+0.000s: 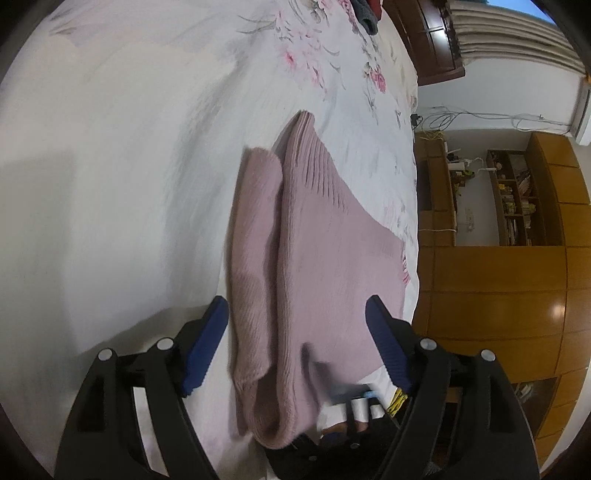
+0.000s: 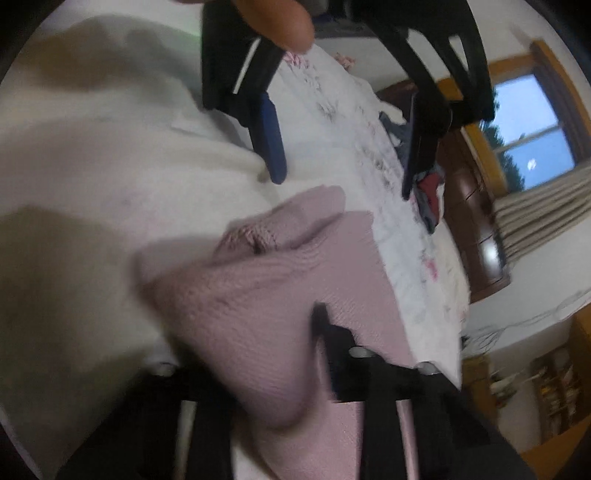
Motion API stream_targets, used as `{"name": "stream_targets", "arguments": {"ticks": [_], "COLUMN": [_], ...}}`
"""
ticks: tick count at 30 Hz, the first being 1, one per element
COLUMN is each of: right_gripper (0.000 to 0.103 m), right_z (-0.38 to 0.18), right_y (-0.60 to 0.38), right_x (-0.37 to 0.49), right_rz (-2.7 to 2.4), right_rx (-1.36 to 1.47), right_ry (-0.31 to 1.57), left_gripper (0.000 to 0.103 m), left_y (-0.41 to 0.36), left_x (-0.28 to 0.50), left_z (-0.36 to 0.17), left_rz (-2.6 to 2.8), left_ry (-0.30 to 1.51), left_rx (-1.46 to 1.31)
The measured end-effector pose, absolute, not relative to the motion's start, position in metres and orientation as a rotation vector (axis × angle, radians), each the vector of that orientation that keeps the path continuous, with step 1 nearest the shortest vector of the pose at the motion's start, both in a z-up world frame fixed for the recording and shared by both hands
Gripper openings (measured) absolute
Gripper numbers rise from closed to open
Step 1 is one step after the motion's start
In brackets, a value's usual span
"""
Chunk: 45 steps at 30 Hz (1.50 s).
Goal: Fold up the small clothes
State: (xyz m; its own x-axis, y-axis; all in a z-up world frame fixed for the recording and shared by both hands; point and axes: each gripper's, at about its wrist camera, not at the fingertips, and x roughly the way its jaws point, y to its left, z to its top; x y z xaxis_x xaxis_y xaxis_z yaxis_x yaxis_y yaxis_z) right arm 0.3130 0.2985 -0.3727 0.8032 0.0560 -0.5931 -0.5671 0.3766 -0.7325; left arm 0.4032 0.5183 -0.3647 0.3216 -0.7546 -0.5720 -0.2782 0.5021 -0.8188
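Note:
A pink knitted sweater point(image 1: 314, 251) lies partly folded on the white floral bedsheet point(image 1: 129, 166), one sleeve laid along its left side. My left gripper point(image 1: 297, 332) is open wide, its blue pads point(image 1: 207, 347) straddling the sweater's near end without gripping it. In the right wrist view the sweater point(image 2: 258, 295) is bunched and lifted over my right gripper point(image 2: 310, 317), which looks shut on it. One black finger point(image 2: 328, 332) shows and the other is hidden under the knit. The open left gripper point(image 2: 341, 184) hangs above the far hem, with a hand point(image 2: 284, 26) behind it.
A pile of other clothes point(image 2: 428, 192) sits at the far end of the bed. The bed edge point(image 1: 415, 221) runs along the right, with wooden shelving point(image 1: 517, 195) beyond it. A dark dresser point(image 2: 476, 229), curtains and a window point(image 2: 532, 129) stand past the bed.

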Motion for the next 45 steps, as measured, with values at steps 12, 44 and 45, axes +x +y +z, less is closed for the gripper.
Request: {"name": "stream_targets", "arguments": {"ticks": [12, 44, 45], "right_gripper": [0.011, 0.011, 0.011], "right_z": [-0.313, -0.207, -0.203], "right_y": [0.271, 0.183, 0.177], "right_x": [0.315, 0.316, 0.317], "right_rz": [0.429, 0.328, 0.321], "right_rx": [-0.876, -0.419, -0.409], "right_ry": [0.523, 0.544, 0.544], "left_gripper": [0.082, 0.019, 0.019], "left_y": [0.494, 0.356, 0.347], "left_x": [0.453, 0.551, 0.553], "left_z": [-0.386, -0.231, -0.226], "left_rz": [-0.400, -0.338, -0.342], "left_ry": [1.350, 1.343, 1.341], "left_rx": [-1.066, -0.532, -0.519]}}
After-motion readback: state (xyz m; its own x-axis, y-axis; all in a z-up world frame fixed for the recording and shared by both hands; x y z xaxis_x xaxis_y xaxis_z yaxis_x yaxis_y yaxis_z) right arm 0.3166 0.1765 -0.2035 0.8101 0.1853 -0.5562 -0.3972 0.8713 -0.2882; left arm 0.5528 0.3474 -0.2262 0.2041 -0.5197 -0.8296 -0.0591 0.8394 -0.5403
